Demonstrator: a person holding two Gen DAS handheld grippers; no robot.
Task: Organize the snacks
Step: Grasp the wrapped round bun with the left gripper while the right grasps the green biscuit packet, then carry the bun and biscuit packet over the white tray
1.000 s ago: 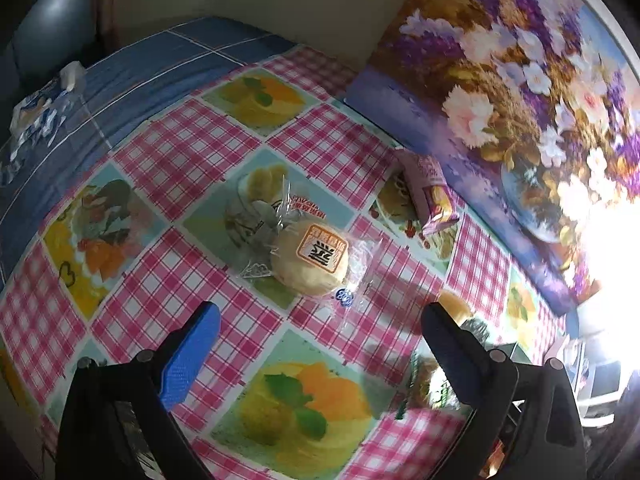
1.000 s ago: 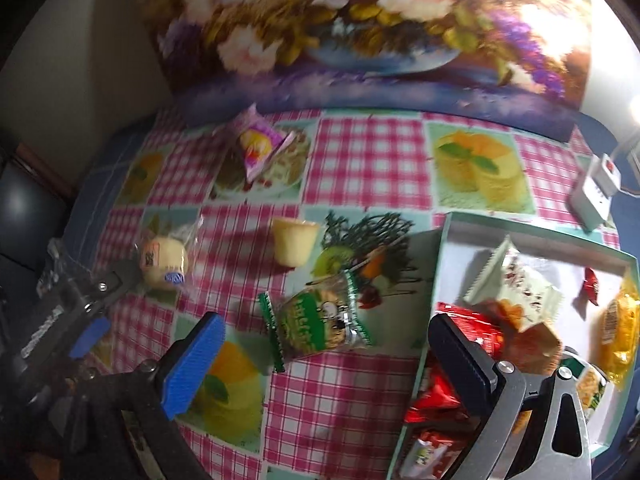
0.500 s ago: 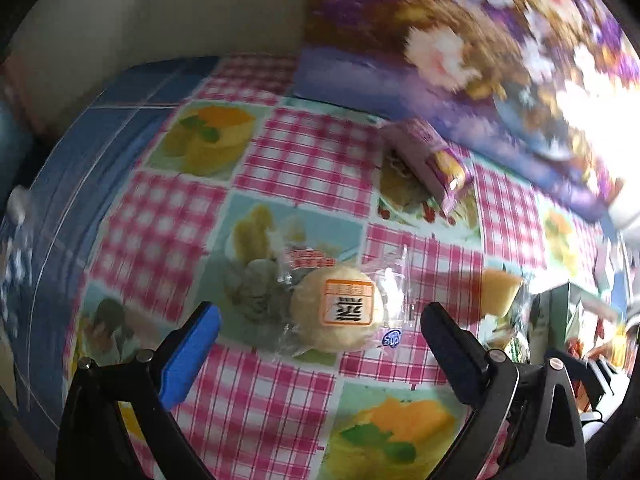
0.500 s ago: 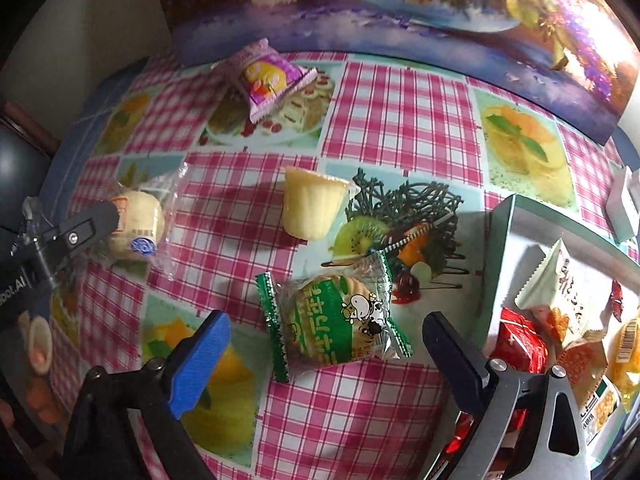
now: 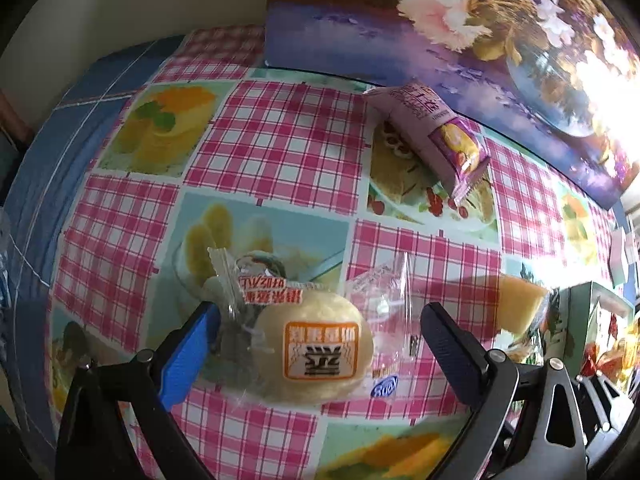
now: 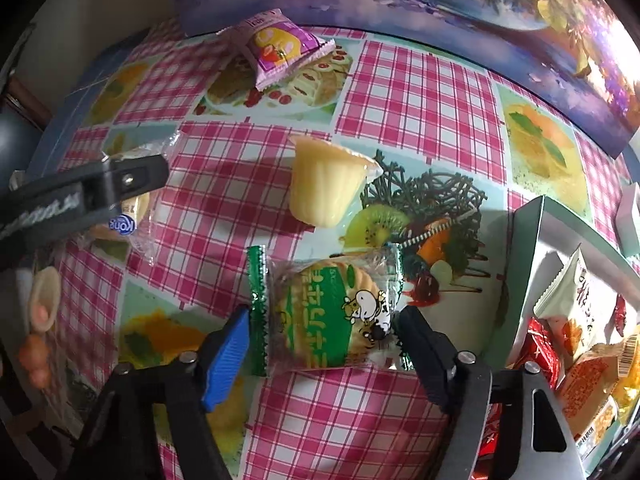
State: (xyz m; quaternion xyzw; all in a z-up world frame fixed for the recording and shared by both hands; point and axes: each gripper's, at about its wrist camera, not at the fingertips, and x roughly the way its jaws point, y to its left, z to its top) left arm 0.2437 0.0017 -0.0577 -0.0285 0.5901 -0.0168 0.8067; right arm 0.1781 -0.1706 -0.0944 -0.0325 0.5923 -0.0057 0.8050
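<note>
A round pale bun in a clear wrapper (image 5: 312, 352) lies on the checked tablecloth between the fingers of my left gripper (image 5: 320, 316), which is open; the blue finger (image 5: 188, 352) touches the wrapper's edge. In the right wrist view a green biscuit packet (image 6: 324, 312) lies between the fingers of my right gripper (image 6: 322, 318), whose jaws are closing, with the pads at the packet's two ends and the packet uncrumpled. The left gripper's finger (image 6: 100, 188) shows there over the bun (image 6: 138, 206).
A yellow pudding cup (image 6: 324, 184) lies on its side mid-table. A purple snack packet (image 6: 280, 44) sits near the floral picture (image 5: 440, 20) at the back. A pale green box (image 6: 528, 248) with several snack packs stands at the right. A hand (image 6: 40, 304) is at the left.
Both grippers have come down closer to the table. The left one rolled and now straddles the bun. The right jaws have narrowed around the green packet.
</note>
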